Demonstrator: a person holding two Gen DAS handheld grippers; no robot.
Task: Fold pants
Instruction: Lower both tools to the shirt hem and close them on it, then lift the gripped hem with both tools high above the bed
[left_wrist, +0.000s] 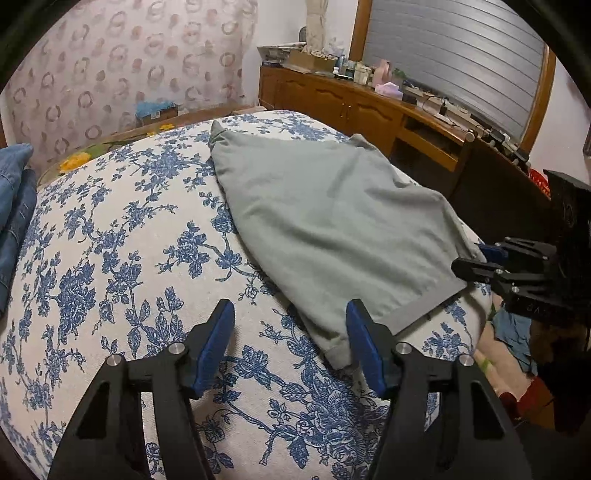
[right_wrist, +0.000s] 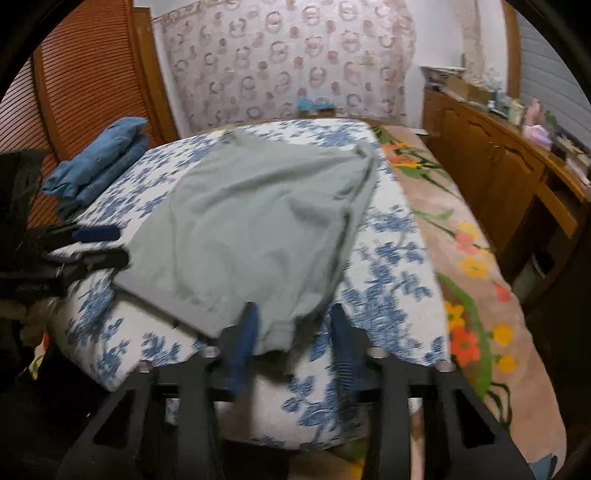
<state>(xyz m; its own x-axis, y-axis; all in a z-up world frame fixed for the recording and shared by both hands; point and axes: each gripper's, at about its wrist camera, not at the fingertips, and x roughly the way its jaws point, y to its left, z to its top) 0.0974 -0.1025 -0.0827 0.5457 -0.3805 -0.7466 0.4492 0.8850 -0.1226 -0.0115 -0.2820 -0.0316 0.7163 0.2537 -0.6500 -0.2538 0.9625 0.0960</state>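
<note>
Grey-green pants (left_wrist: 325, 221) lie spread on the blue-flowered bed cover (left_wrist: 129, 258), hem end nearest me. My left gripper (left_wrist: 291, 325) is open just above the cover, its right finger beside the near left hem corner. In the right wrist view the pants (right_wrist: 255, 229) fill the middle, and my right gripper (right_wrist: 291, 325) is open with the near right hem corner between its fingers. The right gripper also shows in the left wrist view (left_wrist: 476, 258) at the pants' right hem corner. The left gripper shows at the left of the right wrist view (right_wrist: 103, 245).
Folded blue jeans (right_wrist: 99, 158) are stacked at the bed's left side. A flowered pink blanket (right_wrist: 469, 258) covers the bed to the right of the cover. A wooden sideboard (left_wrist: 351, 107) with clutter runs along the right wall. A slatted wooden door (right_wrist: 85, 85) stands at the left.
</note>
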